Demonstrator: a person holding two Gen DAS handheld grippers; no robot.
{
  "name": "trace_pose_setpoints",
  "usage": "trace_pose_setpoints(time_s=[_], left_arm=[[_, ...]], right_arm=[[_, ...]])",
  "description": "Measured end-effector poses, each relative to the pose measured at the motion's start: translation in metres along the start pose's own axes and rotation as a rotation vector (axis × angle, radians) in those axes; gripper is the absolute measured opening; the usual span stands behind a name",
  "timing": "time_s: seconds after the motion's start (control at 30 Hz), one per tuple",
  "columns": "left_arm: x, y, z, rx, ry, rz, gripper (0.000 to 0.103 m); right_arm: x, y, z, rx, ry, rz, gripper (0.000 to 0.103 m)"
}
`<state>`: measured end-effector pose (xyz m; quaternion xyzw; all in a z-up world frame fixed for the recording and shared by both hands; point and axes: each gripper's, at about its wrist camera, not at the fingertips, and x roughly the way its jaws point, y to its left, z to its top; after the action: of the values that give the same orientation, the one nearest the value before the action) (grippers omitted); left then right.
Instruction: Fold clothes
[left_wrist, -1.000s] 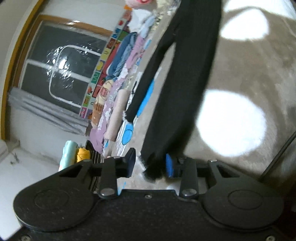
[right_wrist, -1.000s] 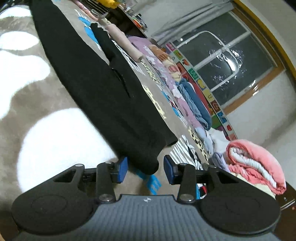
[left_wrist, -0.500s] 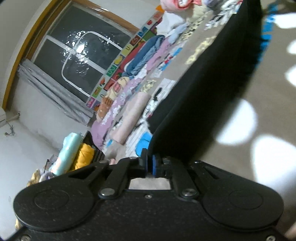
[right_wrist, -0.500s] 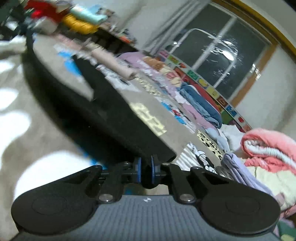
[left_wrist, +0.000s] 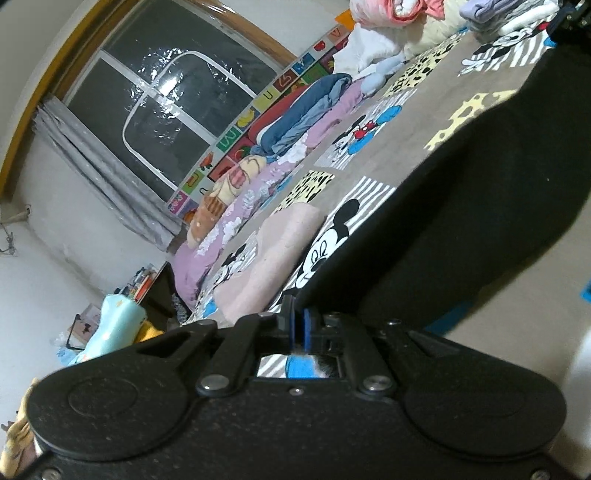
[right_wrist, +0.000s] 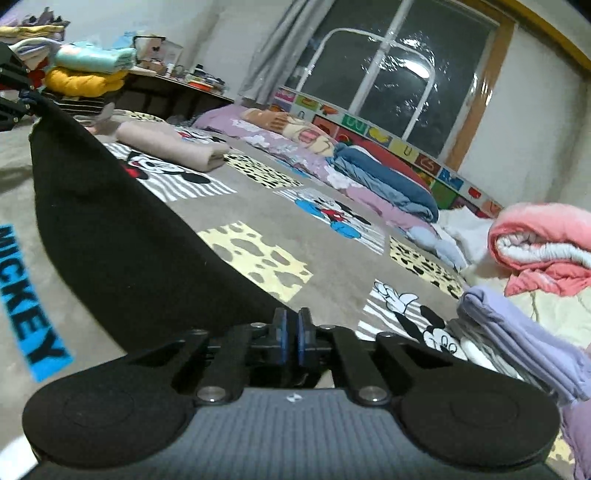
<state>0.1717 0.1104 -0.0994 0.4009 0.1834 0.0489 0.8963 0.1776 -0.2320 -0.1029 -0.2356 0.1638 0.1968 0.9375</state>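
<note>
Reading the print first: the grey blanket (right_wrist: 332, 273) under your work carries one blue panel with black capitals, "MICKEY" (right_wrist: 27, 299), legible in the right wrist view. No other full word can be read. The alphabet play mat (right_wrist: 402, 147) standing against the wall below the window (right_wrist: 402, 77) shows coloured tiles with single letters; a "U" is the only one you can make out with confidence.

Counts, right wrist view: two yellow spotted patches, two black-spotted patches, and about four striped cartoon-mouse panels on the blanket. One rolled beige cloth (right_wrist: 173, 146) lies on it. One pink-and-white folded blanket (right_wrist: 543, 247) sits at right, with one lilac folded garment (right_wrist: 524, 339) in front of it.

Task item: one black garment (right_wrist: 122, 236), stretched in the air above the blanket between your two tools.

Your left hand-held gripper (left_wrist: 300, 326) has its blue pads together, clamped on one end of the black garment (left_wrist: 480, 206); the cloth runs from the pads up and to the right.

Your right hand-held gripper (right_wrist: 293, 334) is likewise pressed together on the other end, the cloth running from its pads up to the left, where the other tool shows at the frame edge.
</note>
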Motion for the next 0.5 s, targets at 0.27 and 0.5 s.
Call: trace_pose_setpoints(time_s=[0.27,0.5], left_arm=[[0.028,0.000,0.004,-0.013,0.022,-0.074,0.003],[0.034,-0.002,-0.005,-0.055,0.029,-0.089,0.003]], right_arm=[[0.020,-0.014,0.000,0.109,0.020,0.098,0.001],[-0.005,-0.078,-0.033,0.485,-0.017,0.322,0.064]])
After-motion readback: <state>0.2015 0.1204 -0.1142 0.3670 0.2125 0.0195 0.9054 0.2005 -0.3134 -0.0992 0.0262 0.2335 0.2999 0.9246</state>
